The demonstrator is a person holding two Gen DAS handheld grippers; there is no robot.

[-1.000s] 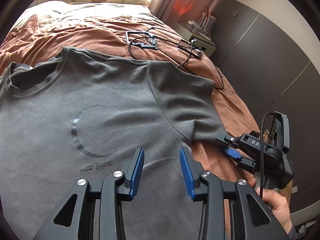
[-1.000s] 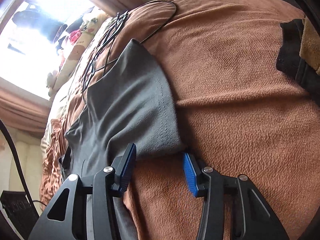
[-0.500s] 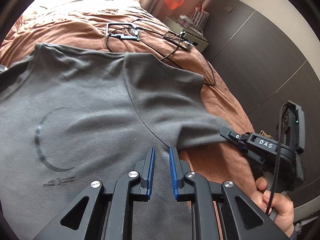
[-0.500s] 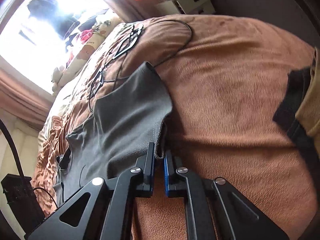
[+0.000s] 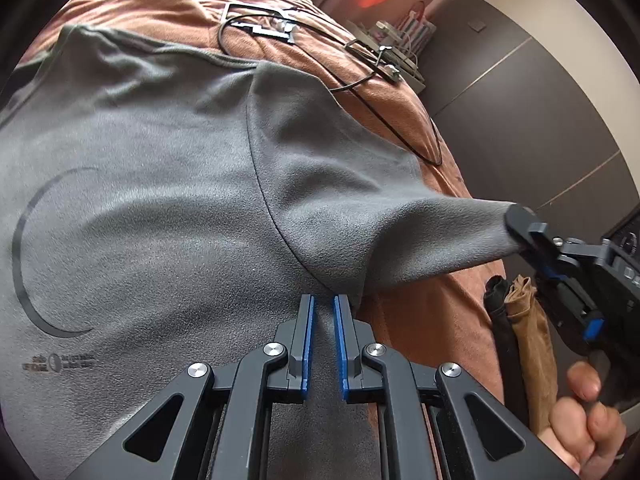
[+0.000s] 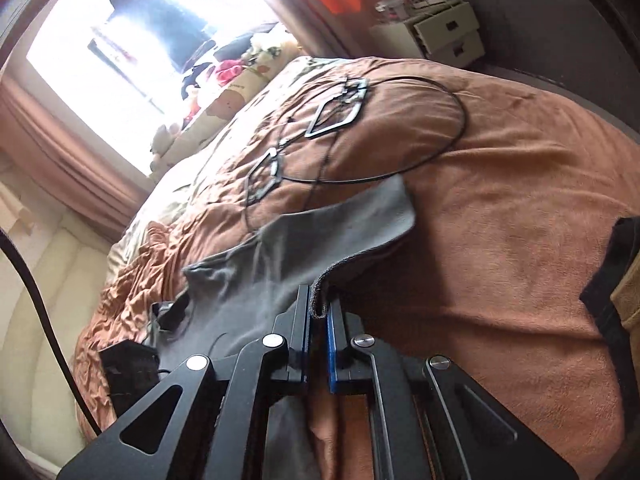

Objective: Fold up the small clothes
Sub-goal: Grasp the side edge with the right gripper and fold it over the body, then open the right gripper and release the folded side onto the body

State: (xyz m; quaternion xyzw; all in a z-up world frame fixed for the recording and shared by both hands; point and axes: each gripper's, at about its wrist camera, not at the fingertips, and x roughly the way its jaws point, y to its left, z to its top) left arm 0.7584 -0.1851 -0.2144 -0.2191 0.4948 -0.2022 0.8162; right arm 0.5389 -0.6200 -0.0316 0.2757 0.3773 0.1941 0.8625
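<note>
Pinching the grey T-shirt [image 5: 168,208] just below the armpit seam, my left tongs [image 5: 323,304] are closing, with a ridge of cloth between the blue pads [image 5: 307,344]. The shirt lies chest-up on the brown blanket [image 5: 432,332], its dark ring print to the left of my fingers. My right tongs [image 6: 319,300] are clenched on the hem of the sleeve [image 6: 352,224], the folded edge of cloth standing up between the two pads. In the left view that sleeve is drawn out to the right into a taut cone that ends at the right tongs, lifted clear of the blanket, and my right hand [image 5: 588,412] grips the handle below them. Just beside that hand a black garment [image 5: 500,320] and a tan one [image 5: 532,344] lie together at the edge of the bed. Further up the blanket, past the shoulder of the shirt, black cables [image 6: 400,168] loop around two metal frames [image 6: 336,116]. Beyond them stuffed toys [image 6: 260,64] sit under a bright window [image 6: 152,24], and a small white drawer unit [image 6: 444,32] stands against the dark wall [image 5: 520,112].
</note>
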